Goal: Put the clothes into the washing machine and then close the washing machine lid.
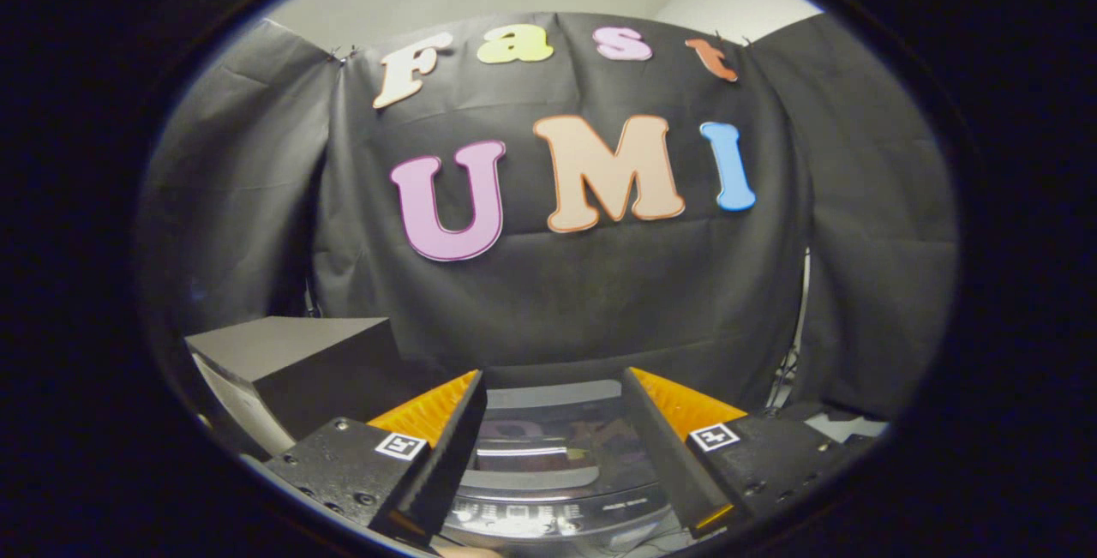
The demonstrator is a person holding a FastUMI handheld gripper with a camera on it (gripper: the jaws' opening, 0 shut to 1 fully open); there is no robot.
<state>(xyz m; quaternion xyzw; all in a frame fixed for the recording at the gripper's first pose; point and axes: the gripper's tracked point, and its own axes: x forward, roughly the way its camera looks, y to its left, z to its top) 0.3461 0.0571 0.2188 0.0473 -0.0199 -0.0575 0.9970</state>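
My gripper (pixel 554 380) hovers above a top-loading washing machine (pixel 553 489), its fingers spread apart with nothing between them. The machine's dark glass lid (pixel 557 447) lies flat and shut below the gap between the fingers. A control strip (pixel 548 517) runs along the machine's near edge. The left finger (pixel 446 421) and the right finger (pixel 664 421) frame the lid on either side.
A dark box (pixel 300 361) with a pale side stands left of the washing machine, beside the left finger. The booth's black cloth wall (pixel 600 301) hangs close behind the machine. A thin pole or cable (pixel 799 327) runs down at the right.
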